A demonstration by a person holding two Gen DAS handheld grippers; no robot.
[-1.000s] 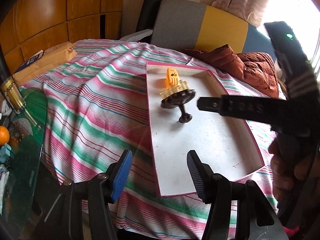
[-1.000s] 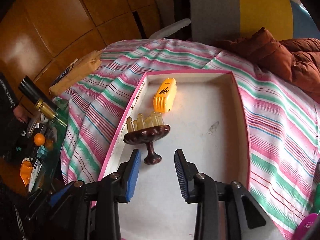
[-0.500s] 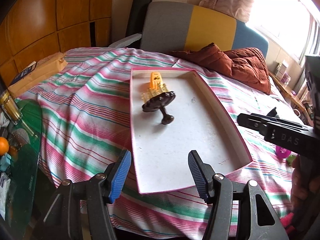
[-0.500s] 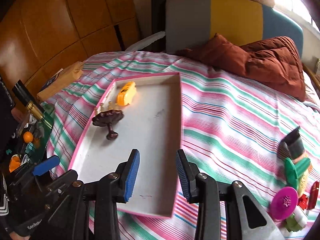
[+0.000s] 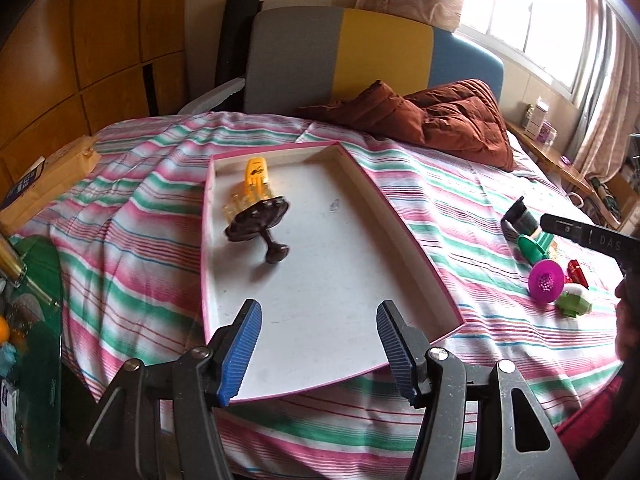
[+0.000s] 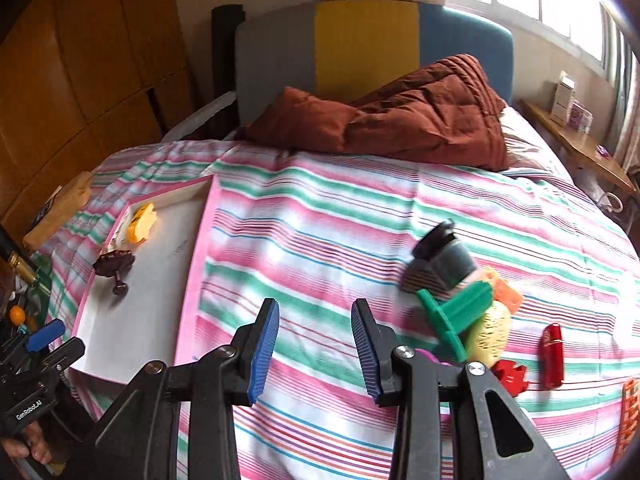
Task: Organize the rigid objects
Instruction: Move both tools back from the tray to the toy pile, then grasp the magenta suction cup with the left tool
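My right gripper [image 6: 315,346] hides part of a magenta disc [image 5: 545,281], and the pile of loose pieces [image 6: 464,300] beside it is blurred, so I can't name them all. A second ago my right view was centred on the pink-rimmed tray [image 5: 404,236]; now it shows striped bedspread [image 6: 320,240], tray off left. The brown mushroom-shaped piece [image 5: 258,224] and yellow piece [image 5: 256,172] lie in the tray. My left gripper [image 5: 316,344] hangs over the tray's near end. Both pairs of fingers stand apart, empty.
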